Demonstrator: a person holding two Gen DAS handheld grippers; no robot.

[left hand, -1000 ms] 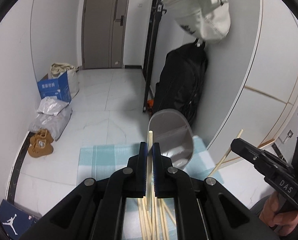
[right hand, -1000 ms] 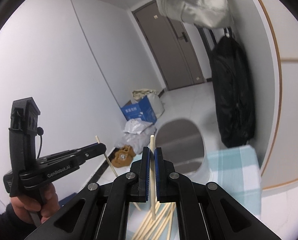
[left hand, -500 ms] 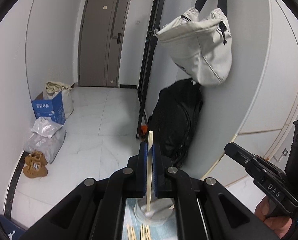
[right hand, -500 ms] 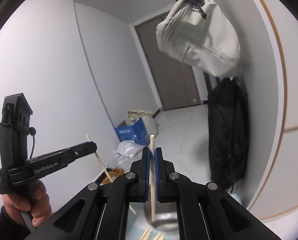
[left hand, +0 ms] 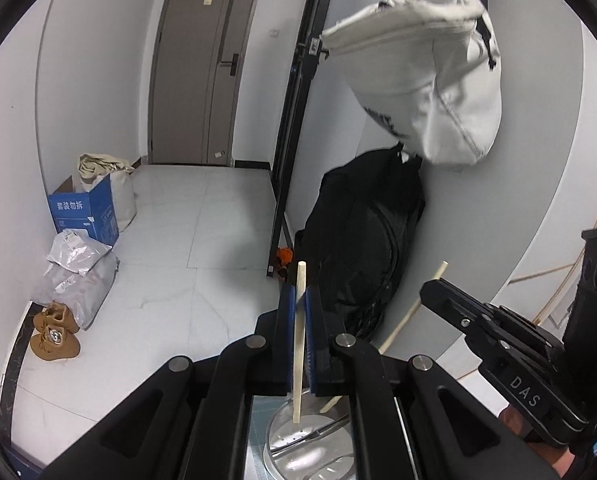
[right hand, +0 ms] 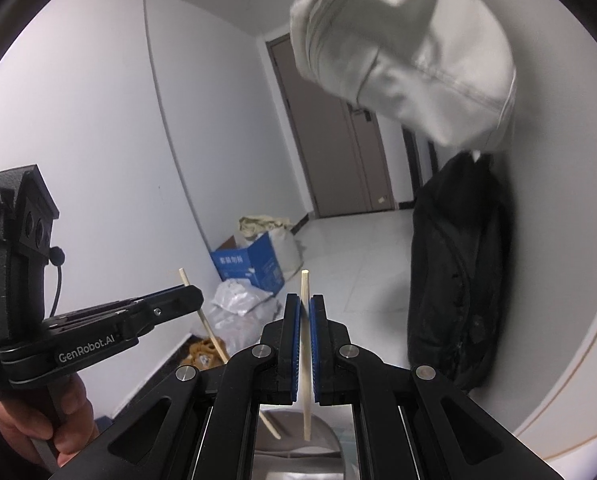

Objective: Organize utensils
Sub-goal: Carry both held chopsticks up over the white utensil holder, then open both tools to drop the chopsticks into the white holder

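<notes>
My left gripper (left hand: 297, 294) is shut on a pale wooden chopstick (left hand: 298, 344) that stands upright, its lower end over a grey utensil holder (left hand: 310, 440). My right gripper (right hand: 305, 304) is shut on a second wooden chopstick (right hand: 305, 356), upright above the same holder (right hand: 298, 452). Each gripper shows in the other's view: the right one (left hand: 430, 292) with its tilted chopstick (left hand: 410, 312), the left one (right hand: 194, 296) with its chopstick (right hand: 206, 320). Both are lifted above the table, close side by side.
A white tote bag (left hand: 426, 88) hangs above a black bag (left hand: 362, 248) against the right wall. A blue box (left hand: 84, 208), plastic packages (left hand: 74, 272) and brown shoes (left hand: 54, 336) lie on the floor at left. A grey door (left hand: 202, 64) stands at the back.
Both grippers rose and tilted up with their chopsticks; the table and loose chopsticks dropped out of view, and the holder now sits at the bottom edge under the chopstick ends.
</notes>
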